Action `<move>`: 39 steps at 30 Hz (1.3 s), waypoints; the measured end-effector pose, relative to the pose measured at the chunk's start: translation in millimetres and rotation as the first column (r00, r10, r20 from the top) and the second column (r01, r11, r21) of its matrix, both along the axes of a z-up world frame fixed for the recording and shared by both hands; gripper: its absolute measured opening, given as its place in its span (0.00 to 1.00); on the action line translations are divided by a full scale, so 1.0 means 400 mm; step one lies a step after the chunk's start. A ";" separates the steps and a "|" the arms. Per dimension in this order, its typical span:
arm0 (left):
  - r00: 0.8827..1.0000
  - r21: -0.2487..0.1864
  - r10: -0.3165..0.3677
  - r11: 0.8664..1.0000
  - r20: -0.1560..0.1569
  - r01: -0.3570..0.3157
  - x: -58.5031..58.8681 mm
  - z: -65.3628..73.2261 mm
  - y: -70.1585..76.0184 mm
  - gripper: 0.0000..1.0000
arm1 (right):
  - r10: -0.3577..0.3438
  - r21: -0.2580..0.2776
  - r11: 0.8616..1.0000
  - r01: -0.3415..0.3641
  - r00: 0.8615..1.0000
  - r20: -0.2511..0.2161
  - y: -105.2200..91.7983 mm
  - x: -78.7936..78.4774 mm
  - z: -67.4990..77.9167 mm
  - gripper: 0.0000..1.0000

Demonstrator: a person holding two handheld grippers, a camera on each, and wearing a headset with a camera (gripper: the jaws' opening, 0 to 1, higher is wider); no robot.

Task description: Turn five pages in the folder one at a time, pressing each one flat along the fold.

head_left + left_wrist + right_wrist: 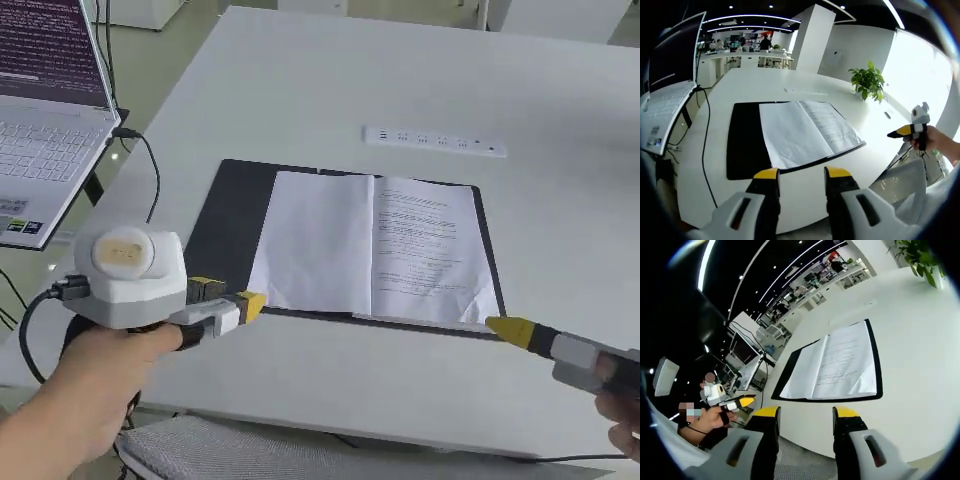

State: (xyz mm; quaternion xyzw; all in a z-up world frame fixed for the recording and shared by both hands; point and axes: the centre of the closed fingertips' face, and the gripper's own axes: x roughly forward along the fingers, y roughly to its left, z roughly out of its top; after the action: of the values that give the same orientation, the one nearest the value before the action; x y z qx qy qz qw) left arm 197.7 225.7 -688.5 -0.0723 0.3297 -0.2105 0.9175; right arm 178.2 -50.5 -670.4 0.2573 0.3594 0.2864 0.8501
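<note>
The open folder (228, 225) lies flat, its fold running away from the person; the right gripper (508, 329), jaws parted and empty, sits just off its near right corner, nearer the printed page (425, 250) than the left gripper (248, 304), likewise parted, off its near left edge.

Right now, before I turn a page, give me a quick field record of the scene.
folder: open, flat on table
left page: blank
right page: printed text
left hand-held gripper: open, empty, short of folder's near left edge
right hand-held gripper: open, empty, by near right corner
behind folder: power strip
far left: laptop
</note>
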 end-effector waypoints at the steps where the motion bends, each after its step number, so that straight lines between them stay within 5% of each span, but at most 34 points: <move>1: 1.000 -0.004 -0.001 1.000 0.009 0.001 -0.004 0.010 0.000 0.36 | -0.009 -0.004 1.000 0.009 1.000 0.014 -0.008 -0.004 0.012 0.44; 10: 1.000 0.007 -0.022 1.000 0.009 0.022 -0.062 0.051 0.024 0.55 | -0.093 0.019 0.996 0.092 0.994 0.061 -0.049 -0.021 0.058 0.56; 13: 1.000 -0.021 -0.015 1.000 -0.005 0.015 -0.076 0.055 0.032 0.62 | -0.088 -0.004 0.996 0.089 0.994 0.068 -0.051 -0.034 0.055 0.56; 17: 0.999 0.006 -0.035 0.999 -0.015 0.035 -0.093 0.054 0.038 0.64 | -0.062 -0.044 0.997 0.065 0.995 0.076 -0.046 -0.047 0.045 0.55; 29: 0.995 0.084 -0.097 0.992 -0.007 0.098 -0.089 0.055 -0.001 0.67 | -0.065 -0.067 0.995 0.071 0.994 0.088 -0.069 -0.048 0.027 0.59; 39: 0.992 0.112 -0.128 0.986 0.008 0.127 -0.037 0.043 -0.048 0.66 | -0.079 -0.061 0.995 0.085 0.993 0.090 -0.089 -0.014 0.016 0.58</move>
State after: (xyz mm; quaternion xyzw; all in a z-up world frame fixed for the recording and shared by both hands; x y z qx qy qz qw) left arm 182.8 206.6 -671.2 0.0018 0.3381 -0.2506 0.9071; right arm 172.4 -86.2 -663.9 0.2315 0.3203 0.2504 0.8838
